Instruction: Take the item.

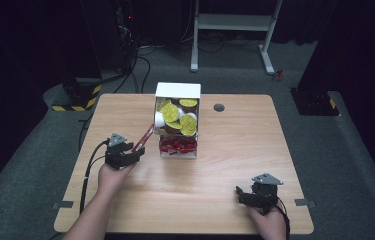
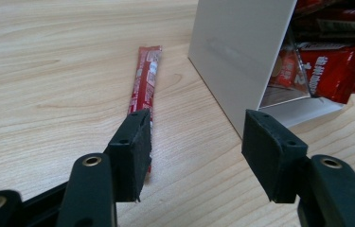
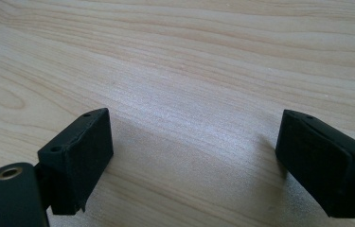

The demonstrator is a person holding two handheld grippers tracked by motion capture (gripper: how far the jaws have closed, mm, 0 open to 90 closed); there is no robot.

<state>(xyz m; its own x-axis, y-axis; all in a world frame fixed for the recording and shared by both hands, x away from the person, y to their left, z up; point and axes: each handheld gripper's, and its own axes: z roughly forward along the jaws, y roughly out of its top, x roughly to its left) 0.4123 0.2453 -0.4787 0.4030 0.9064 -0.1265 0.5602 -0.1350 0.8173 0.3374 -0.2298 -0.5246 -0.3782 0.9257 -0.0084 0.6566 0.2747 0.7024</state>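
A long red stick packet point(image 2: 146, 78) lies flat on the wooden table point(image 1: 225, 150), just left of a white box point(image 2: 239, 52). My left gripper point(image 2: 196, 127) is open; its left jaw sits over the packet's near end, and nothing is pinched. From above, the left gripper point(image 1: 137, 150) points at the packet point(image 1: 144, 138) beside the box point(image 1: 177, 90). The box holds several cups with yellow-green lids point(image 1: 177, 117) on top and red sachets point(image 1: 177, 146) in its lower front compartment. My right gripper point(image 1: 242, 192) rests near the front right edge, open point(image 3: 191, 137) over bare wood.
A small round grommet point(image 1: 219, 107) sits in the tabletop right of the box. Beyond the table stand a white desk frame point(image 1: 232, 22) and a yellow-and-black striped base point(image 1: 77, 97) on dark carpet. Cables trail from both grippers toward the front edge.
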